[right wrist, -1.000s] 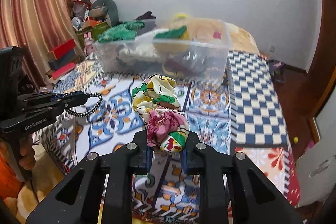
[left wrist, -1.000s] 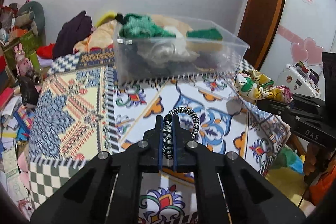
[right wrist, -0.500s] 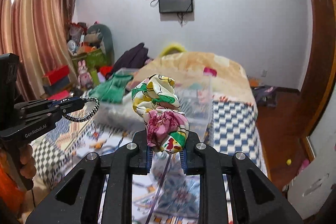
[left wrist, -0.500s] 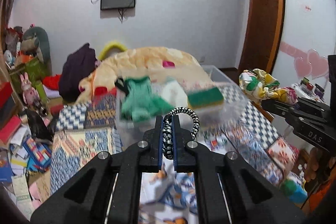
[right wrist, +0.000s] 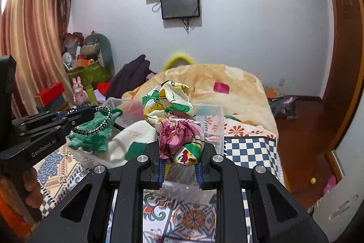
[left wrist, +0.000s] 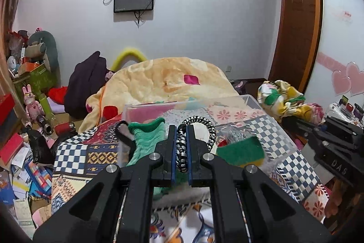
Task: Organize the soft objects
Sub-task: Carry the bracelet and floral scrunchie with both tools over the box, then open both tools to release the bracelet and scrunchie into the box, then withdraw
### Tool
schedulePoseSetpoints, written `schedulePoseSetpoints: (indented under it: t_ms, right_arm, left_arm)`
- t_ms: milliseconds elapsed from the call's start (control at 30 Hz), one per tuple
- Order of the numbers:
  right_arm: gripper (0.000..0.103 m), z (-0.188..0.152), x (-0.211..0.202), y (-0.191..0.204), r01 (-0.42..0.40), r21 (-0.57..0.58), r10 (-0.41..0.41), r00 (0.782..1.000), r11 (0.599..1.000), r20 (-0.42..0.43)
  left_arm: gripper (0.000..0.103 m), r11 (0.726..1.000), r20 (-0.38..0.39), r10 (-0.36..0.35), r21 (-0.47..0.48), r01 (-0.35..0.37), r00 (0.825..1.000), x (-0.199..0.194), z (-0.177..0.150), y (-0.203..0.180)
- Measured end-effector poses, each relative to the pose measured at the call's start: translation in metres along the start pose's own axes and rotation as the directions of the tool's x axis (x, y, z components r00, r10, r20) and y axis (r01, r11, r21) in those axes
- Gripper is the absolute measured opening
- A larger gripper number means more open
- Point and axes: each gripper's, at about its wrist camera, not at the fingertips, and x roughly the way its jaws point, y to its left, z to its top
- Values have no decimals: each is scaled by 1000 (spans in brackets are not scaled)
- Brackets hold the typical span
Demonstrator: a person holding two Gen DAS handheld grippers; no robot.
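Observation:
My left gripper (left wrist: pixel 181 147) is shut on a black-and-white braided hair tie (left wrist: pixel 200 126) and holds it above the clear plastic bin (left wrist: pixel 268 115). The tie also shows in the right wrist view (right wrist: pixel 95 126). My right gripper (right wrist: pixel 179 163) is shut on a floral fabric scrunchie (right wrist: pixel 175 120), held above the bin's near edge (right wrist: pixel 213 120). The scrunchie also shows in the left wrist view (left wrist: pixel 284 101). Inside the bin lie a green knitted piece (left wrist: pixel 147 138), a green-and-yellow sponge (left wrist: pixel 241 149) and a white cloth (right wrist: pixel 127 140).
The bin sits on a bed with a patterned cover (left wrist: pixel 75 156). A yellow-orange blanket (left wrist: pixel 163 81) is heaped behind it. Clutter and toys (left wrist: pixel 34 92) stand at the left. A wooden door (left wrist: pixel 298 22) and bare floor (right wrist: pixel 302 129) lie at the right.
Both grippers have risen and moved forward over the bin with their items still held. The bin now lies close below them instead of far ahead.

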Motion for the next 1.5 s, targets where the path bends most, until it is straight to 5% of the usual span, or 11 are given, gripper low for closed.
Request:
schedulePoseSetpoints:
  t_ms: [367, 567, 733, 1067, 1300, 1500]
  right_arm:
    - [19, -10, 43, -10, 13, -1, -13, 992, 1000, -124]
    - [49, -11, 38, -2, 19, -54, -26, 990, 998, -137]
    - [59, -4, 25, -3, 27, -66, -33, 995, 997, -98]
    - [60, 19, -33, -4, -2, -49, 4, 999, 999, 41]
    - [71, 31, -95, 7, -35, -41, 42, 979, 999, 198]
    - [80, 29, -133, 17, -52, -41, 62, 952, 998, 299]
  left_arm:
    - [8, 999, -124, 1, 39, 4, 992, 50, -11, -10]
    - [33, 998, -109, -15, 65, 23, 994, 41, -16, -16]
    - [39, 997, -65, -16, 75, 21, 998, 22, -12, -17]
    - [39, 998, 100, -41, 44, 36, 994, -55, 8, -12]
    - [54, 998, 243, -52, 47, 42, 969, -122, 10, -16]
    - [81, 999, 326, -39, 29, 31, 945, -161, 9, -16]
